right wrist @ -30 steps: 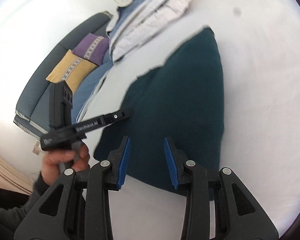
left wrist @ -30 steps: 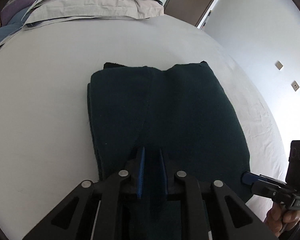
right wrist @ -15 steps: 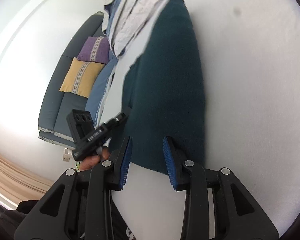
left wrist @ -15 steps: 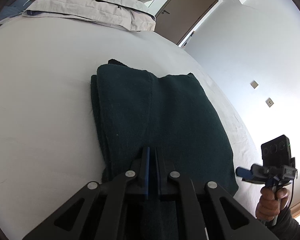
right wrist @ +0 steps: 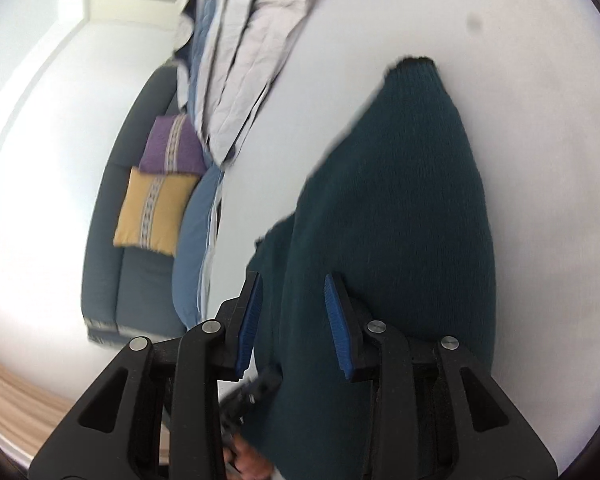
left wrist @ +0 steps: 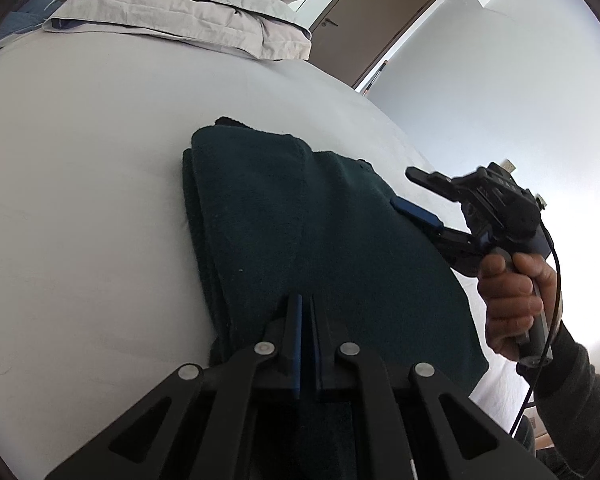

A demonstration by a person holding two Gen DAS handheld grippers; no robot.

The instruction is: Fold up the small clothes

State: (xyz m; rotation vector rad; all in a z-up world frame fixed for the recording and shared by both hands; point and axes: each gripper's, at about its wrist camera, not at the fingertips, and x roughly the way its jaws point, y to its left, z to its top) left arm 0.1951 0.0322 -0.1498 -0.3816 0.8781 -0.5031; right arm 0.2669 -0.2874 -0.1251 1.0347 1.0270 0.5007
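A dark green knitted garment (left wrist: pixel 300 216) lies folded on the white bed (left wrist: pixel 80 184). My left gripper (left wrist: pixel 306 304) is shut on the garment's near edge. My right gripper (right wrist: pixel 294 312) is open, with its fingers either side of the garment's (right wrist: pixel 400 200) near edge. It also shows in the left wrist view (left wrist: pixel 416 196), open at the garment's right side, one blue pad on the cloth.
Grey and blue pillows (left wrist: pixel 180 12) are stacked at the head of the bed. A brown door (left wrist: pixel 364 20) stands behind them. A dark sofa with a yellow cushion (right wrist: pixel 152 208) and a purple cushion (right wrist: pixel 172 148) stands beside the bed.
My left gripper closed on the garment's near edge. My right gripper moved from beside the bed edge up onto the garment's right side, still open.
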